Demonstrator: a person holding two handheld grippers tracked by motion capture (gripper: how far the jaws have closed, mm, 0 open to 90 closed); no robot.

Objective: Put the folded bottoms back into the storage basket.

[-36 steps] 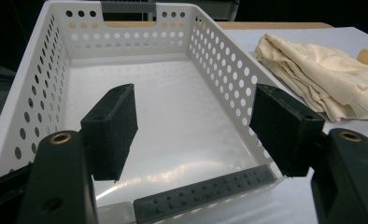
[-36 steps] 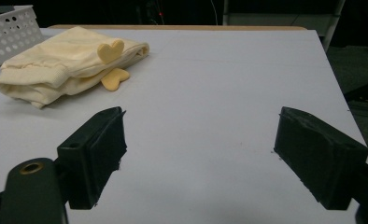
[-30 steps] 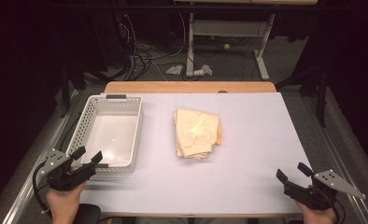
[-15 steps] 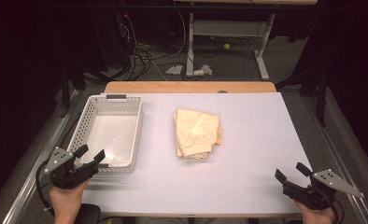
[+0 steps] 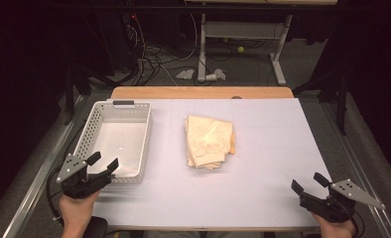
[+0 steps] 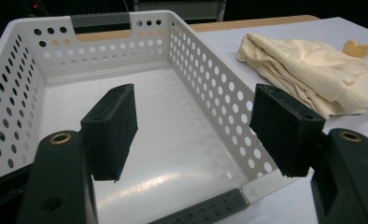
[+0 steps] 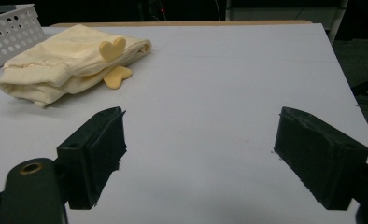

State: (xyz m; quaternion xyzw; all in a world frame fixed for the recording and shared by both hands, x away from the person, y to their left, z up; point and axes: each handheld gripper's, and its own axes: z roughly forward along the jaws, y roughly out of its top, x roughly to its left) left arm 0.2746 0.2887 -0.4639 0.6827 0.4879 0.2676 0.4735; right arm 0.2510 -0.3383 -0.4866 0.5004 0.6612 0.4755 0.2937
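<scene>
Table [image 5: 263, 163]: white top, wooden strip along the far edge; dark floor with cables beyond.
Basket [image 5: 95, 128]: white, perforated walls, grey handle on the far rim; stands at the left of the table, long side running away from the person. Nothing inside. In the left gripper view [image 6: 210, 79], near rim with a grey handle just below the jaws.
Cloth [image 5: 209, 141]: cream, folded in a loose pile, lying flat near the middle of the table, right of the basket and apart from it. In the left gripper view [image 6: 313, 70], beyond the basket's right wall. In the right gripper view [image 7: 65, 60], far left, with two small heart-shaped tabs at its near edge, one standing up, one flat on the table.
Left gripper [image 5: 103, 163]: held in the left hand [image 5: 76, 210] at the near left corner, jaws wide apart, nothing between them; tips over the basket's near end. In its own view [image 6: 196, 126], pads spread, basket floor seen through the gap.
Right gripper [image 5: 308, 182]: held in the right hand [image 5: 338, 229] at the near right corner, jaws wide apart, gripping nothing, pointing up the table toward the cloth, well apart from it. In its own view [image 7: 215, 154], bare table between the pads.
Plates: grey three-cornered plate on top of each gripper.
</scene>
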